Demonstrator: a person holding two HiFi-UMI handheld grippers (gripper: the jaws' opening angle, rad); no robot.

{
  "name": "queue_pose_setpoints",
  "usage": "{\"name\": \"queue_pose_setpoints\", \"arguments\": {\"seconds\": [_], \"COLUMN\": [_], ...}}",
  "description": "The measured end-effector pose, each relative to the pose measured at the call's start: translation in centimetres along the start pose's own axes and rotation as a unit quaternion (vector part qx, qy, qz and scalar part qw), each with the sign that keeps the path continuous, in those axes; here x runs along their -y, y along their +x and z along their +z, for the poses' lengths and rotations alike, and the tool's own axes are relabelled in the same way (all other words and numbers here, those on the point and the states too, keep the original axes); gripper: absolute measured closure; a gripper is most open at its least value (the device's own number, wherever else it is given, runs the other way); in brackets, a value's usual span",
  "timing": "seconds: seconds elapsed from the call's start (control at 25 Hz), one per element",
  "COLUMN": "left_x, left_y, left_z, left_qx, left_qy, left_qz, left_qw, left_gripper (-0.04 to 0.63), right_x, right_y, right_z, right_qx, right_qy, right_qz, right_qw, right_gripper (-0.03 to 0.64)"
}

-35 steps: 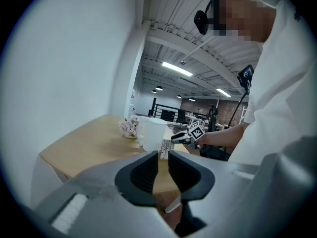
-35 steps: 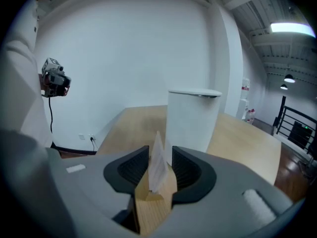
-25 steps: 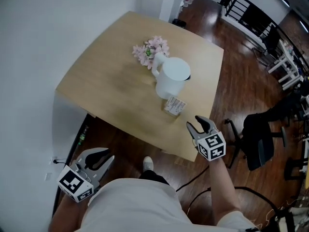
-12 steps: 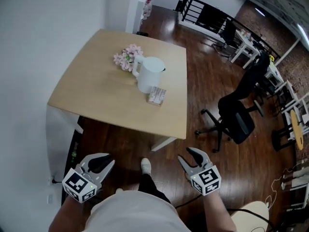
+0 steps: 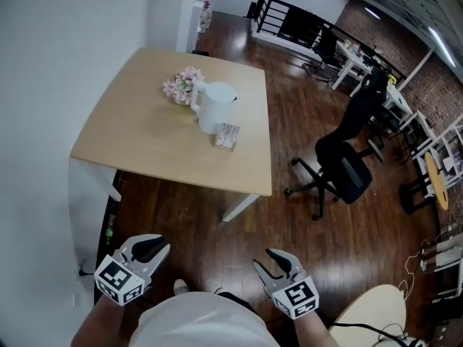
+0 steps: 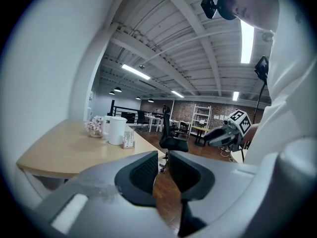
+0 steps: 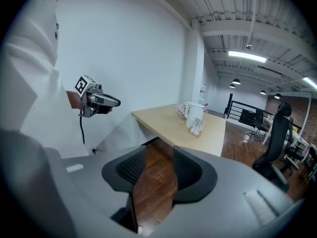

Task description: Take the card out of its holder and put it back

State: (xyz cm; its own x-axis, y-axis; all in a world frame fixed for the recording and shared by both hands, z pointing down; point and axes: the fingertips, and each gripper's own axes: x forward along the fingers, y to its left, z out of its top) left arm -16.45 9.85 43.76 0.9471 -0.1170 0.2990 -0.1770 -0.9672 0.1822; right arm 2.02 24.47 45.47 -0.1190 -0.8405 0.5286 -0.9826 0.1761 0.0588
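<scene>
The card holder [image 5: 227,136] with its card stands upright on the light wooden table [image 5: 137,139], next to a white jug [image 5: 215,107] and pink flowers [image 5: 181,87]. Both grippers hang low near my body, far from the table, over the dark wood floor. My left gripper [image 5: 153,247] is at the lower left, jaws a little apart, nothing between them. My right gripper [image 5: 272,262] is open and empty. The right gripper view shows the holder [image 7: 197,126] far off on the table [image 7: 168,125]. The holder [image 6: 129,140] is small in the left gripper view.
A black office chair [image 5: 340,168] stands on the floor right of the table. A white wall runs along the left. Desks, chairs and a black railing [image 5: 289,20] fill the back of the room. A pale round tabletop [image 5: 376,316] is at the lower right.
I have backed away from the table. The right gripper, near the table edge by the card holder a second ago, is now down by my body. Both jaws look unchanged.
</scene>
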Motion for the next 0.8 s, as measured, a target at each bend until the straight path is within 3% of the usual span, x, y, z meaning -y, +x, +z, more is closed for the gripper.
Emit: {"name": "queue_pose_setpoints", "arguments": {"seconds": [0.32,0.8], "left_x": [5.3,13.3], "left_y": [1.9,5.4], "left_z": [0.5,1.2], "left_qx": [-0.002,-0.017], "left_qy": [0.011,0.039], "left_qz": [-0.019,-0.028], "left_qw": [0.9998,0.9987], "left_gripper": [0.523,0.523], "right_x": [-0.5,2.1], "right_y": [-2.9,-9.5], "right_z": [0.4,-4.6], "right_qx": [0.027,0.034], "right_qy": [0.000,0.019], "right_qz": [0.011,0.005], "right_qw": [1.000,0.999], "right_gripper": [0.448,0.454]}}
